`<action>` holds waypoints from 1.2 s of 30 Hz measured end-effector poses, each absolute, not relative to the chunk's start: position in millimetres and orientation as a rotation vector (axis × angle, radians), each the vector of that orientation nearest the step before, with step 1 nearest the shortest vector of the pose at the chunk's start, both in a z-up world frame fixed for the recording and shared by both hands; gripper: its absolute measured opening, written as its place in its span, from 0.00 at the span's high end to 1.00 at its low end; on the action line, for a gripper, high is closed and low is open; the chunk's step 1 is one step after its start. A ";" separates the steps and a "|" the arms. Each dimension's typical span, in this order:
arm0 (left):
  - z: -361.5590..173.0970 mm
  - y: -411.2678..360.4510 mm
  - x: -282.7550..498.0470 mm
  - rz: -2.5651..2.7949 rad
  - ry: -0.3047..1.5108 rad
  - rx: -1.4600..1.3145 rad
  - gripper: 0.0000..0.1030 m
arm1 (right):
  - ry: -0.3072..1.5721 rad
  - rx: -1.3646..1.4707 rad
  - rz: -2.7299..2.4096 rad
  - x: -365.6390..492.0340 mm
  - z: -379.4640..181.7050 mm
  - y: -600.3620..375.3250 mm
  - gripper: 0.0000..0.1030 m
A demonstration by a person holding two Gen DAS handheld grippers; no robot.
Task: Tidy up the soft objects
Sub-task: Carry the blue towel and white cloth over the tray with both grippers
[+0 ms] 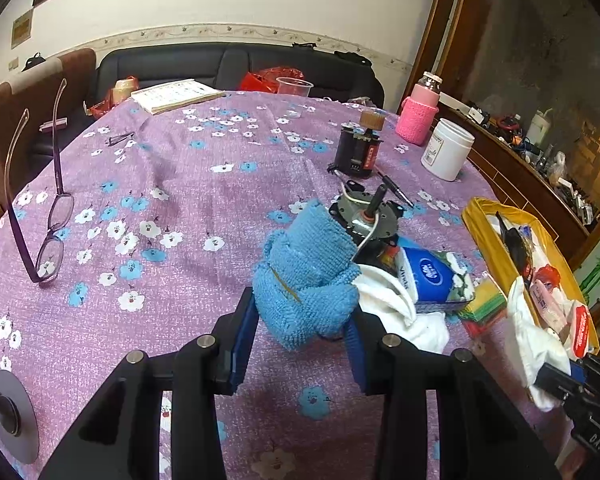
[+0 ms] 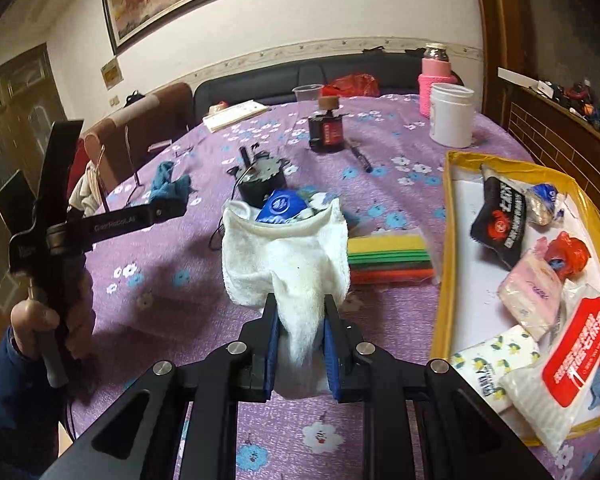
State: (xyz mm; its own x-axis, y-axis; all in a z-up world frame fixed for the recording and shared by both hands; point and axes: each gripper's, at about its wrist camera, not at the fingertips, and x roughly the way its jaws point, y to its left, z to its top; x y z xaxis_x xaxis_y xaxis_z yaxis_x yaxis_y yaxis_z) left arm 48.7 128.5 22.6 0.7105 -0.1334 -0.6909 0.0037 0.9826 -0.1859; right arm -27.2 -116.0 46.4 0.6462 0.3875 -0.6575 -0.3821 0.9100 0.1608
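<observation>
On the left of the counter, a pair of glasses is being left alone; nothing soft is lying there. Next along, the blue cloth is being gripped by the left tongs, its bulk bunched between the blue pads and standing up above them. It appears to be lifted clear of the counter, though that cannot be told for certain.

Just right of it, the white cloth is being pinched by the right tongs, the jaws clenched tight on a hanging fold while the rest is draping open above them. Behind the white cloth, a blue tissue pack is lying against a small motor, and just beside it a stack of coloured sheets is resting flat on the counter.

Furthest right, the yellow box is being filled: a black pouch, a pink pack, a lemon-print pack and a red-labelled bag are already sitting inside.

By the look of it, the job is being carried past its midpoint. Both cloths are in hand but not yet boxed, and the tissue pack and sheets are probably still to be collected.
</observation>
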 end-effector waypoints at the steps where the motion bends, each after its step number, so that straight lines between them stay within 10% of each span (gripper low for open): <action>1: 23.6 126.7 47.6 -0.082 0.778 -0.174 0.62 | 0.746 0.014 0.435 -26.9 47.7 -119.3 0.79; 36: 48.8 -149.4 63.6 -0.535 0.839 0.062 0.62 | 0.678 0.247 0.104 10.1 60.6 -312.0 0.79</action>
State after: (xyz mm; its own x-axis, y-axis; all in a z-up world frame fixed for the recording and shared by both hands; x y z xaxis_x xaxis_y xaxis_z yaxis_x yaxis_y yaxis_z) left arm 63.6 -149.4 48.8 0.5449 -0.4271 -0.7216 0.4746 0.8665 -0.1545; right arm 10.1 -312.0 60.6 0.7749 0.1755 -0.6072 -0.0152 0.9656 0.2596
